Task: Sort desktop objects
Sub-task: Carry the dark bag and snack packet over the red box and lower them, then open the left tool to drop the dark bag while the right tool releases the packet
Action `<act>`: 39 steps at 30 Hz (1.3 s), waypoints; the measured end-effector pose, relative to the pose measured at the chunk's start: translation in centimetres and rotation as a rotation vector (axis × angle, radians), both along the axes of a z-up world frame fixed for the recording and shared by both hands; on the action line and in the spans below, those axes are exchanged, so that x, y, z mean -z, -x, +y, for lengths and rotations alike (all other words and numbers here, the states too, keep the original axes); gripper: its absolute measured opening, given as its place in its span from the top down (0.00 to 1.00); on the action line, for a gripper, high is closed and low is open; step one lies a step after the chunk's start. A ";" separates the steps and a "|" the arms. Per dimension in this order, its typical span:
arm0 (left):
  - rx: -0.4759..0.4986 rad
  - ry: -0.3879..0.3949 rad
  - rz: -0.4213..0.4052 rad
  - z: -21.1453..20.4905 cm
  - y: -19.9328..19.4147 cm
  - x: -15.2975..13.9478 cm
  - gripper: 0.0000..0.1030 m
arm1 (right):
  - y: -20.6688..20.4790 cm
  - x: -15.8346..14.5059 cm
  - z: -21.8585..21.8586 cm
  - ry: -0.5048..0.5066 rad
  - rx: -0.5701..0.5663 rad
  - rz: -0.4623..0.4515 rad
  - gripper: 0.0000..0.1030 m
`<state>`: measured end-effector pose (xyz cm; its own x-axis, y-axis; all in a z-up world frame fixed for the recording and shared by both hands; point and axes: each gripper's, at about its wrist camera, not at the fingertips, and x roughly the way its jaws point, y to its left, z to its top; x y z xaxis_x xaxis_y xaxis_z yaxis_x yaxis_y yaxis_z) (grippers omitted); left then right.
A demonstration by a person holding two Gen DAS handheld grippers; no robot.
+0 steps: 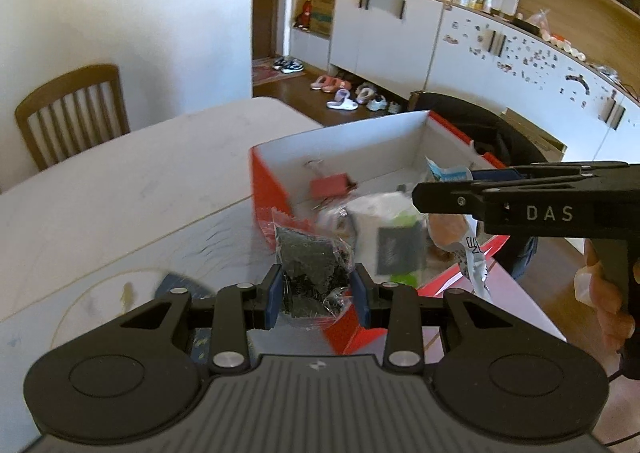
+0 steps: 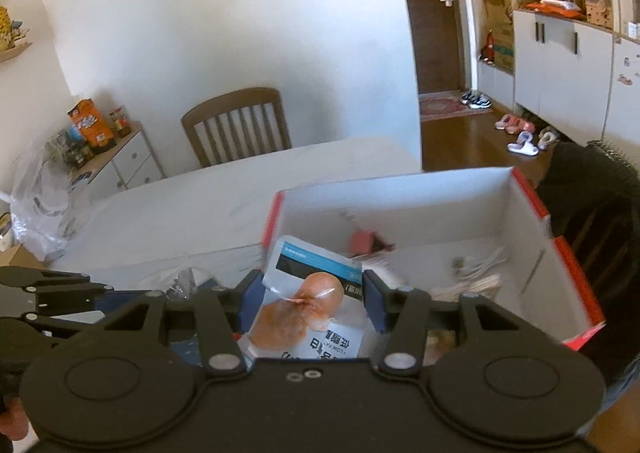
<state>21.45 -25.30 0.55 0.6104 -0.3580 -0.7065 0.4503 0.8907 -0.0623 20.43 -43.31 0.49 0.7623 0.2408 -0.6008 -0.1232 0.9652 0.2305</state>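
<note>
Left gripper [image 1: 319,295] clamps dark packet [image 1: 310,267]; right gripper [image 2: 311,301] clamps sausage pouch [image 2: 310,309]

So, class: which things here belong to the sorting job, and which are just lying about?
Job:
left gripper holding dark snack packet
right gripper holding sausage packet
red-and-white box
red binder clip

Lying about:
wooden chair
slippers

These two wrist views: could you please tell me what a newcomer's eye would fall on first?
First, the red cardboard box with white inside walls, open on the table, holding a red binder clip near its far wall. Next, the two packets held over its near edge: the left tool grips a clear packet of dark seaweed, and the right tool grips a sausage snack packet.
</note>
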 end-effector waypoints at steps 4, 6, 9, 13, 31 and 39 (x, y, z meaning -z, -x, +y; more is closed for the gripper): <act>0.037 -0.011 -0.013 -2.6 -0.9 -0.5 0.67 | -0.2 -0.2 -1.9 0.010 0.020 -0.013 0.50; 0.056 -0.019 -0.019 -3.8 -1.4 -0.8 0.67 | -0.3 -0.2 -2.9 0.016 0.028 -0.016 0.50; 0.079 -0.031 -0.022 -5.4 -2.1 -0.8 0.67 | -0.7 -0.2 -4.3 0.028 0.041 -0.019 0.50; 0.101 -0.044 -0.016 -7.2 -3.4 -0.6 0.67 | -1.5 -0.2 -5.7 0.049 0.053 -0.020 0.49; 0.169 -0.172 0.058 -12.6 -10.8 2.4 0.66 | -7.3 3.8 -7.9 0.170 0.046 0.052 0.49; 0.187 -0.224 0.130 -13.4 -12.9 4.3 0.66 | -9.2 6.2 -7.1 0.207 -0.012 0.150 0.49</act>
<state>34.40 -38.74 -3.78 0.4480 -0.2817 -0.8485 0.6083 0.7915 0.0584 29.62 -50.39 -5.74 0.6588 0.1094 -0.7443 -0.1140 0.9925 0.0450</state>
